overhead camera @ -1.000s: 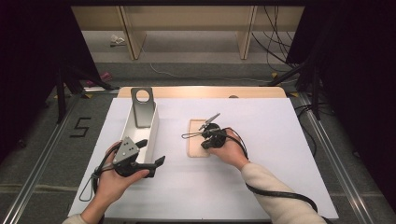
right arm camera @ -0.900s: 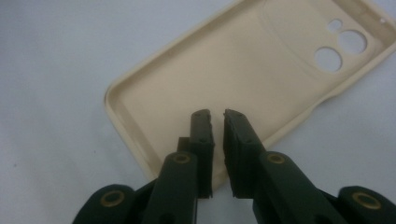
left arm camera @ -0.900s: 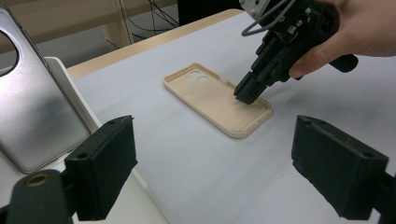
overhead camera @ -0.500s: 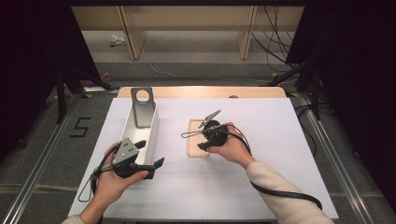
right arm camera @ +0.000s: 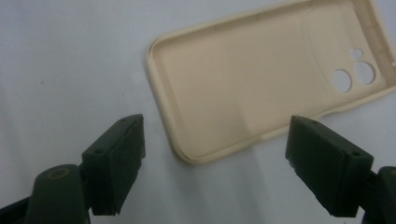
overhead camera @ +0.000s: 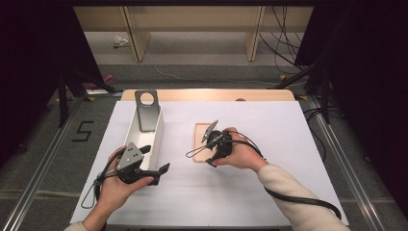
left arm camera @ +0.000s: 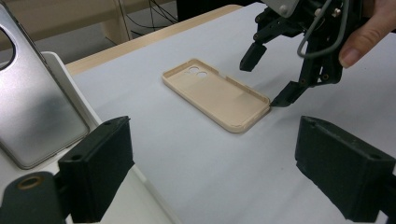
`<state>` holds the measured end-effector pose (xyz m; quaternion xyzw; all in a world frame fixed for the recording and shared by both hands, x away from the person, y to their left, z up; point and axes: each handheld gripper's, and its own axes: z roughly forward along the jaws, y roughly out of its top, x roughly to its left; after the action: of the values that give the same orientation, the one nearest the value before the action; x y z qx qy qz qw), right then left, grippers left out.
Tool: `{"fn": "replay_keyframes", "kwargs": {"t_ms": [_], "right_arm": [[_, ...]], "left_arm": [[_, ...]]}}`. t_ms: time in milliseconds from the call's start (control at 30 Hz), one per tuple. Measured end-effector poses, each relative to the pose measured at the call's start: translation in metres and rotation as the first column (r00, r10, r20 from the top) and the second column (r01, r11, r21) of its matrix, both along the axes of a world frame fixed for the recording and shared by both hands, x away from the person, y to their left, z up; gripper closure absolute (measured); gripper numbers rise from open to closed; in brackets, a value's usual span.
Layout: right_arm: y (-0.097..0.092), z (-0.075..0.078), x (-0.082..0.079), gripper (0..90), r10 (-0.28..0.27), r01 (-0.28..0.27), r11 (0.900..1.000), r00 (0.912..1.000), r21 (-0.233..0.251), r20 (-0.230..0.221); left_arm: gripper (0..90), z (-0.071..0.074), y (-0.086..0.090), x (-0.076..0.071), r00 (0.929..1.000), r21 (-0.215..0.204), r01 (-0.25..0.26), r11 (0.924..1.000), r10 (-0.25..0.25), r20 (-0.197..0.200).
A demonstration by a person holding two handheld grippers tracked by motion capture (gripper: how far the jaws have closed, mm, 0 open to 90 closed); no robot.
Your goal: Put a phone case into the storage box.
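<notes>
A white table cover [overhead camera: 288, 144] fills the scene. Left gripper [overhead camera: 144, 166] gapes empty at the white box [overhead camera: 156, 132]; the beige phone case [overhead camera: 201, 139] lies at its two o'clock. Right gripper [overhead camera: 210, 144], jaws just opened wide, hovers over the case's near end, hiding part of it from above.

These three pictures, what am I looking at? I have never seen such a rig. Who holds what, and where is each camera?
A person sits at a table covered with a white sheet and holds hand-worked tongs in each hand. The high view looks down from above; the other two views come from cameras riding on the tongs. A beige phone case lies open side up on the sheet. The right tongs hang over its near end; their jaws have just been opening, and nothing is gripped. The left tongs, open too, sit by a white tray with a silver phone leaning in it.
</notes>
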<state>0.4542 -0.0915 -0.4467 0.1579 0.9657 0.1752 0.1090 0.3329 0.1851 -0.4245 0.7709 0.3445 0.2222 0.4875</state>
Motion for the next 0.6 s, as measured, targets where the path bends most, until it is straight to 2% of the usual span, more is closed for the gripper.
{"fn": "replay_keyframes", "kwargs": {"t_ms": [267,600], "right_arm": [[0.011,-0.003,-0.001,23.0,0.058,-0.056,0.9946,0.9980,-0.087,0.026],[0.020,-0.006,0.002,25.3,0.090,-0.085,0.9878,0.9952,-0.130,0.037]], "left_arm": [[11.1,0.000,0.000,0.000,1.0000,0.000,0.003,1.0000,-0.003,-0.001],[11.0,0.000,-0.001,0.000,1.0000,0.002,0.005,1.0000,-0.005,-0.001]]}}
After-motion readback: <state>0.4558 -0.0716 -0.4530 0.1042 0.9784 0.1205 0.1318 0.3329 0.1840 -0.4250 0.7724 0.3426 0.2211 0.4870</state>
